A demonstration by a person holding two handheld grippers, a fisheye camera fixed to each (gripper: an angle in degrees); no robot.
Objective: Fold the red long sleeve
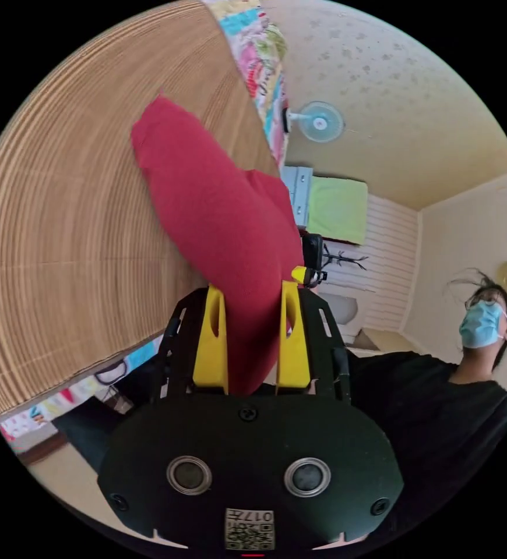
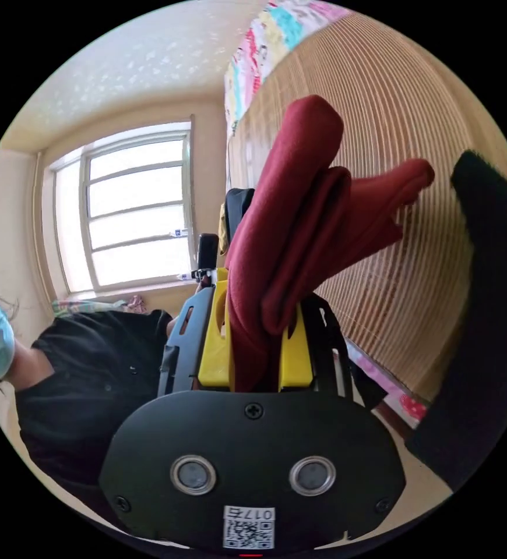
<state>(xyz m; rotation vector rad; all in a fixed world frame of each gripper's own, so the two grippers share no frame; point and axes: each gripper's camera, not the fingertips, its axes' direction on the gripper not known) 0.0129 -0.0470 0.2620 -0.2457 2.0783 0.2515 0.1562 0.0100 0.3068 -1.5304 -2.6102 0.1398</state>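
In the left gripper view, our left gripper (image 1: 252, 303) has its two yellow jaws pinching a bunch of the red long sleeve (image 1: 218, 215), with cloth packed between them down to their base. The shirt runs away from the jaws in a thick, soft band and its far end lies against the woven mat (image 1: 61, 233). We judge it is held like this so one edge can be lifted and carried over for a fold. The cloth looks like a matte, fuzzy knit, limp and rounded at its folds. The mat is ribbed with fine straw-coloured lines, and a bright patterned sheet (image 1: 262, 64) borders it. A person in a dark top (image 1: 440, 402) is beside us, and a small fan (image 1: 319, 122) hangs on the pale wall.

In the right gripper view, our right gripper (image 2: 256, 326) is likewise clamped on the shirt (image 2: 300, 221): several layers are stacked between the yellow jaws, so it looks partly doubled. The layers bulge out as rolled lobes above the mat (image 2: 393, 105). A dark fuzzy cloth (image 2: 492, 320) lies along one side; we cannot tell what it is. A bright window (image 2: 137, 209) is beyond.
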